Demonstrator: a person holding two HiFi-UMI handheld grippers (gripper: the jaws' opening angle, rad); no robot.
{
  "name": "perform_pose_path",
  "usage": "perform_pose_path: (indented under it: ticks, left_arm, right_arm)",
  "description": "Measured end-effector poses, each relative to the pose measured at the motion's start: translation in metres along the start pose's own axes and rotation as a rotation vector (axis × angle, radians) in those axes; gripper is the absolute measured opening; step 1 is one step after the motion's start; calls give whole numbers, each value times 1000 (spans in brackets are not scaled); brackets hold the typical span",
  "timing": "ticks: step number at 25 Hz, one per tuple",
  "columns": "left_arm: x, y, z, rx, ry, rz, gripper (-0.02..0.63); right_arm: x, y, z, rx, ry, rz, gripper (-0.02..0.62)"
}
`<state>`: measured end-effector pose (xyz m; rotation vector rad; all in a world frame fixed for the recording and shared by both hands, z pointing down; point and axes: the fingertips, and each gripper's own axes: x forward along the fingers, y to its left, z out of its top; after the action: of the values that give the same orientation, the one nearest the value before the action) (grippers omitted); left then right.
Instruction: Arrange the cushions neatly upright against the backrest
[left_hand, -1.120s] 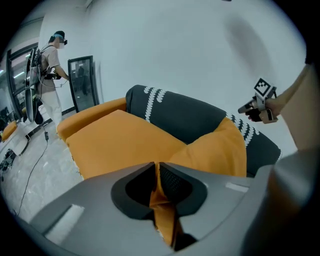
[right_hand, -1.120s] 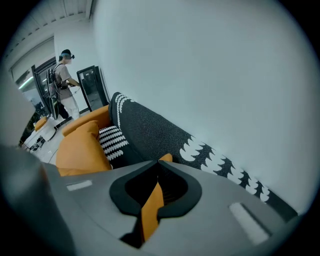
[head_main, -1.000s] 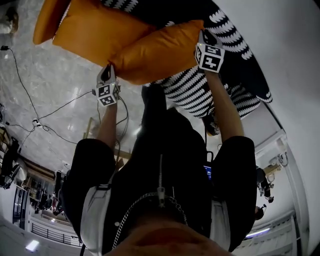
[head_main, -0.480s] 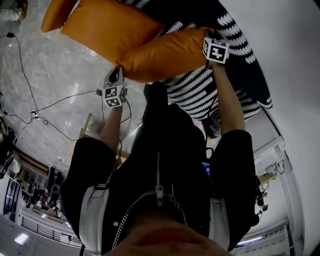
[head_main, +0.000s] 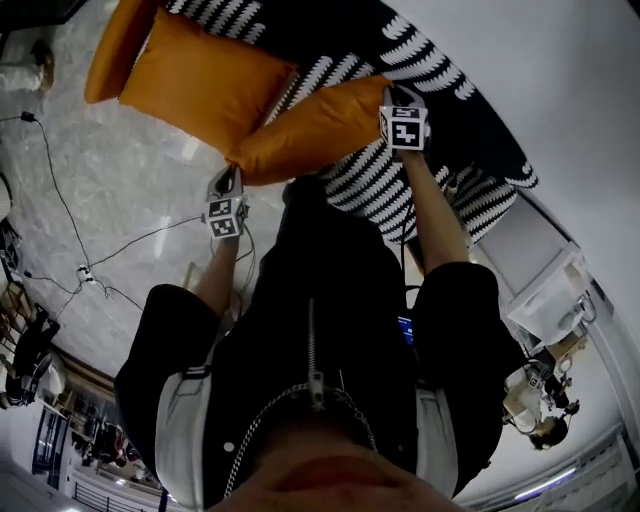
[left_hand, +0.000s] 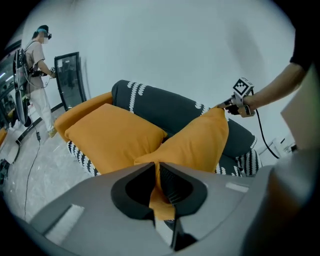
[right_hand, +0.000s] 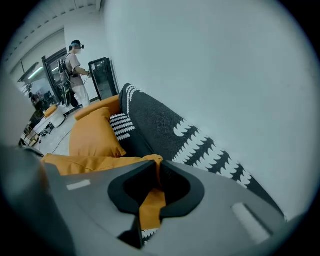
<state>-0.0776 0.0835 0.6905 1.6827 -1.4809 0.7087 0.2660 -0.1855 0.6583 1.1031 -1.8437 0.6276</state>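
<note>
An orange cushion (head_main: 310, 130) hangs between my two grippers over the dark sofa with white markings (head_main: 440, 60). My left gripper (head_main: 232, 172) is shut on its near corner; orange fabric is pinched between the jaws (left_hand: 159, 186). My right gripper (head_main: 397, 92) holds the opposite corner (right_hand: 154, 187); its jaws have just been closing, with the fabric between them. In the left gripper view the held cushion (left_hand: 192, 142) stands tilted before the backrest (left_hand: 170, 107). A second orange cushion (head_main: 200, 80) lies on the seat to the left, next to an orange armrest (head_main: 110, 50).
Cables (head_main: 60, 200) run over the pale marble floor left of the sofa. Another person (left_hand: 37, 75) stands by a dark glass-fronted cabinet (left_hand: 70, 80) beyond the sofa's far end. A white wall (right_hand: 210, 65) rises right behind the backrest (right_hand: 170, 130).
Both grippers have carried the held cushion further over the sofa seat, toward the backrest. The right gripper still sits at the cushion's far corner.
</note>
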Motion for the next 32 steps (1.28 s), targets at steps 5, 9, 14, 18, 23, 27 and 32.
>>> perform_pose_path:
  ticks: [5,9,14,18,23,27,32]
  left_arm:
    - [-19,-10,-22,57,38,3,37]
    - [-31,-21,-38,42,51,27,37]
    - [-50,-43,-37,-16,12,53,37]
    - [-60,-64,-20,20,-31,60,35]
    - [-55,-96,14,89,-98,0,37]
    - [-36,-127,43,179,-114,-49,37]
    - [3,-187,83,305,-108,-147,37]
  right_arm:
    - [-33,7,-29,-5,-55,14,37]
    - [-60,8,-46,22,-102,17,35]
    - [-94,-14,-79,93,-137,-35,34]
    - [-121,-38,-112,170,-149,-49,34]
    - [-158,-70,-165,233,-149,-92,34]
    - [-186,-94,-204,257,-143,-121,34]
    - [-210,-141,-253,340,-108,-191,34]
